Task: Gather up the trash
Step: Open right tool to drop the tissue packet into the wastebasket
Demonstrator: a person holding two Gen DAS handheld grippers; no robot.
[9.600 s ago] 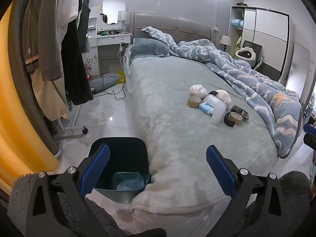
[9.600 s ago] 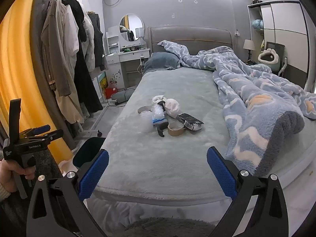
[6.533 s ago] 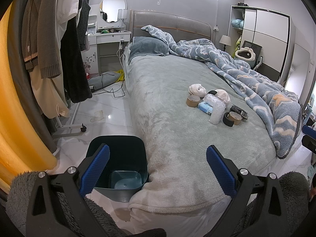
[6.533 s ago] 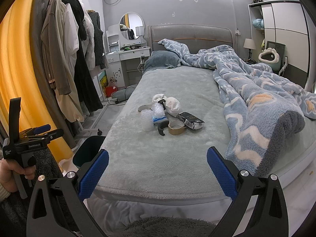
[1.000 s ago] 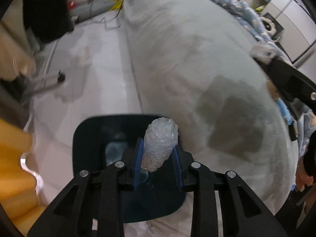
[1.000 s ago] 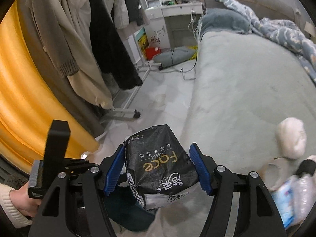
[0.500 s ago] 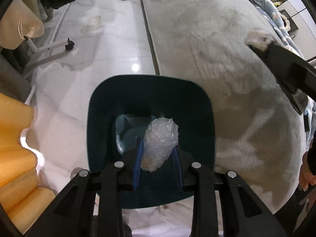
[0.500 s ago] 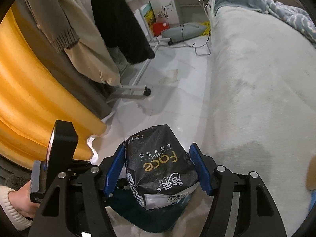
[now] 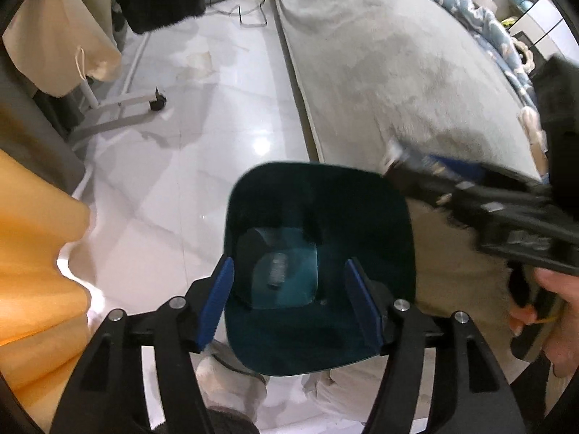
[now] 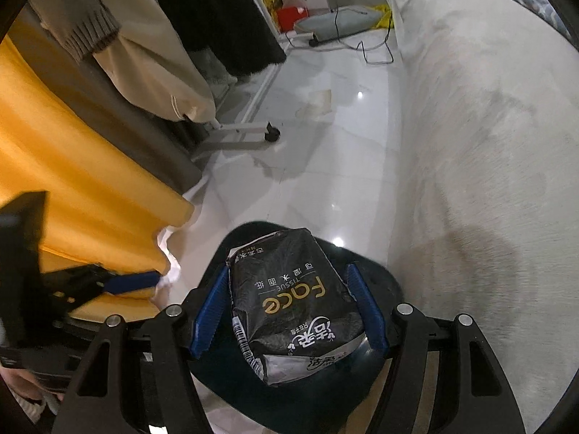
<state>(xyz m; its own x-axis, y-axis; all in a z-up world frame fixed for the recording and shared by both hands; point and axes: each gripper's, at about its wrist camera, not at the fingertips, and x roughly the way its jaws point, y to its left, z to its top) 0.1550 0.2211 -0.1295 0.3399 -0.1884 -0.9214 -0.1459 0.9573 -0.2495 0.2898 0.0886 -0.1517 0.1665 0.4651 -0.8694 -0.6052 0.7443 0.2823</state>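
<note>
Right under the left tool (image 9: 289,298) sits the dark teal trash bin (image 9: 376,195) on the white floor (image 9: 202,144); the tool's blue fingers (image 9: 217,300) are spread wide with nothing between them, so it has let go; down at the bottom of the bin lies a small clear wad (image 9: 277,271), blurry, and it looks like a bit of trash that is already in.

Between the fingers of the right tool (image 10: 289,311) is a black tissue pack (image 10: 293,300) with "Face" on it; the tool is squeezed tight on both sides of the pack; the pack hangs just above the bin (image 10: 383,282), whose rim shows past it and under it; in the left tool's view the right tool (image 9: 481,199) reaches in from the side, close over the bin's edge.

So I think one piece is done and a second is about to drop; the right tool only needs to open over the bin; more trash may wait on the grey bed (image 10: 488,144) beside the tool, but these views show almost none of it; a few small things peek out at the far edge of the bed in the left view, too blurry to name.
</note>
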